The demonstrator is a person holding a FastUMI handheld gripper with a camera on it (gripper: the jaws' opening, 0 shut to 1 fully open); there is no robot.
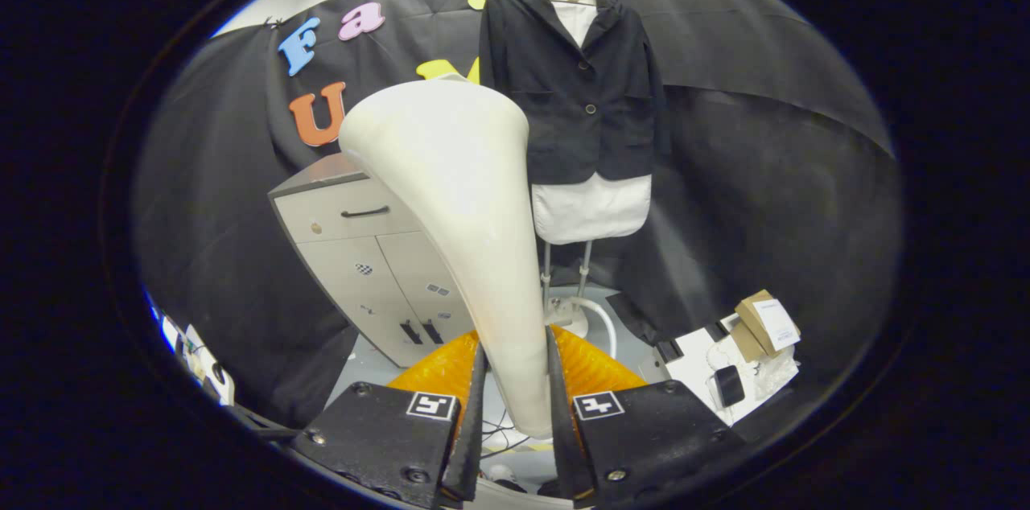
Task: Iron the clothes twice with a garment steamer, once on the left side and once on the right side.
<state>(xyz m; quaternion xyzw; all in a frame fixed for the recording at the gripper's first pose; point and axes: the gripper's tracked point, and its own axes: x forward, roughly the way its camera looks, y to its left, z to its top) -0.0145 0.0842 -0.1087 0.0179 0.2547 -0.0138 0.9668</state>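
My gripper (516, 381) is shut on the handle of a cream garment steamer head (459, 196), both fingers pressing its narrow neck. The steamer widens upward from the fingers, and its broad nozzle end reaches beside the jacket's left edge without clearly touching it. Beyond the fingers hangs a dark buttoned jacket (583, 92) over a white shirt (591, 208) on a hanger, held up on a thin metal stand (563, 269). The steamer hides part of the jacket's left side. A white hose (599, 317) curls near the stand's foot.
A grey cabinet (362, 252) with a drawer and two doors stands left of the stand. On the floor to the right lie a cardboard box (764, 321), a small dark device (728, 385) and white sheets. Cables trail on the floor below the fingers.
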